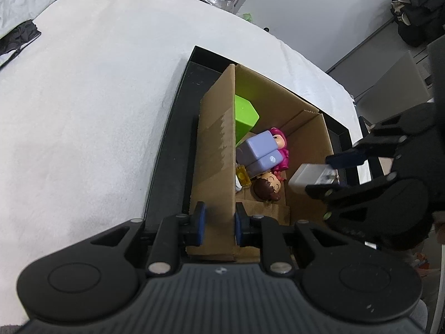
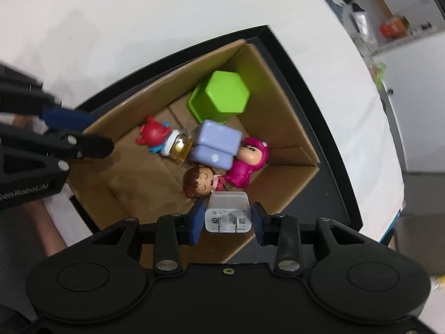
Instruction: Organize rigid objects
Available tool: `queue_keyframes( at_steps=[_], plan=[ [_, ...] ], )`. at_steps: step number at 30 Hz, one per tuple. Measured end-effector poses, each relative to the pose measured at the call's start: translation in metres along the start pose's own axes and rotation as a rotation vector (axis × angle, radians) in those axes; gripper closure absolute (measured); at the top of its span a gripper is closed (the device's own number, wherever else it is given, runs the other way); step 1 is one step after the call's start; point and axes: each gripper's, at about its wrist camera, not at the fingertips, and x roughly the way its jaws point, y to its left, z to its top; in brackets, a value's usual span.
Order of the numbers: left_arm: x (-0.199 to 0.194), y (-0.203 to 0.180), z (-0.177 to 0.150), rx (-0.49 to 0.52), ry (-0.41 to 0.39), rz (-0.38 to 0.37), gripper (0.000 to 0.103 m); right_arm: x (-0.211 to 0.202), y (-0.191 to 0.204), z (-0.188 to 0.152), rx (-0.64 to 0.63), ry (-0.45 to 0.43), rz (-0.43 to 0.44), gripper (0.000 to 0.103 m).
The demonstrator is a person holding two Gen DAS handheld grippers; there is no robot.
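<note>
Toys [image 2: 219,142] crowd the cardboard box's [image 2: 286,194] middle; its near floor lies free.

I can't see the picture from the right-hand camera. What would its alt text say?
The right tongs hold a white plug adapter above an open cardboard box containing a green hexagonal block, a lavender block and small toy figures. The left tongs grip the box's wall.
</note>
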Motion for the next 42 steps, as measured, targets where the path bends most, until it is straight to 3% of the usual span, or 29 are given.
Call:
queue_keyframes(
  at_steps=[7,14,29,37,42],
  plan=[
    [0.000,0.000,0.000,-0.002,-0.002,0.000,0.084,0.017,0.011,0.004,-0.059,0.059,0.001,0.067],
    [0.000,0.000,0.001,-0.001,-0.001,0.001,0.083,0.027,0.002,0.010,-0.034,0.101,-0.031,0.064],
    [-0.003,0.000,-0.001,-0.020,-0.011,0.012,0.084,-0.011,-0.044,-0.007,0.182,-0.006,0.080,0.054],
    [-0.007,-0.004,0.002,-0.041,-0.024,0.042,0.084,-0.048,-0.066,-0.044,0.333,-0.096,0.134,0.044],
    [-0.009,-0.013,-0.002,-0.011,-0.008,0.130,0.077,-0.071,-0.078,-0.076,0.466,-0.156,0.202,0.032]
  ],
)
